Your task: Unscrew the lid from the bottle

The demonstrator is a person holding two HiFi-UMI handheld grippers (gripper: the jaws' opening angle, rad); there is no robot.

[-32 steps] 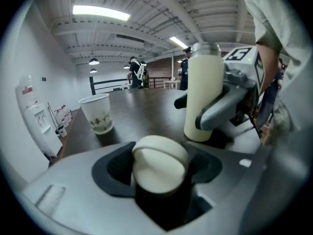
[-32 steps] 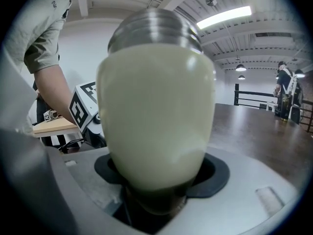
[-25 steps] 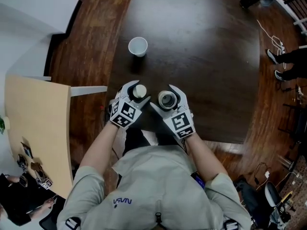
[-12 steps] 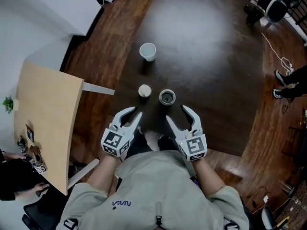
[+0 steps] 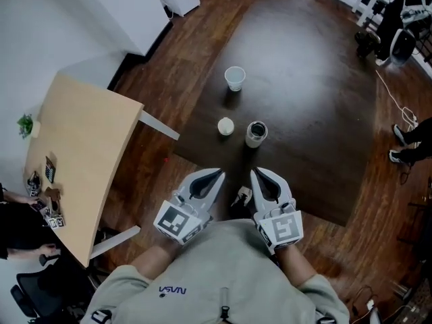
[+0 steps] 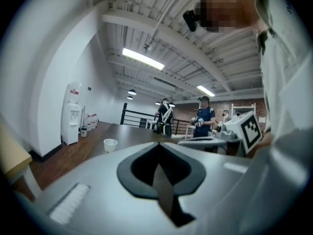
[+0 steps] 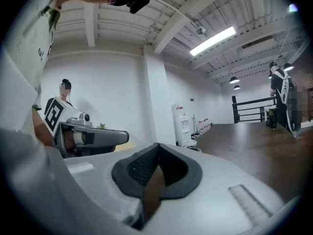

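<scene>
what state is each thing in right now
bottle: upright, open, lid off
lid: off the bottle, lying beside it, not touching it
paper cup: upright, mouth up, standing apart from the other two
left gripper: jaws just closed, shut, nothing between them
right gripper: jaws just closed, shut, nothing between them

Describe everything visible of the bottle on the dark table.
The bottle is a small greyish cylinder with a dark open mouth, its lid off. It stands upright on the dark table, apart from the pale round lid at its left in the head view. Only the table touches it.
</scene>
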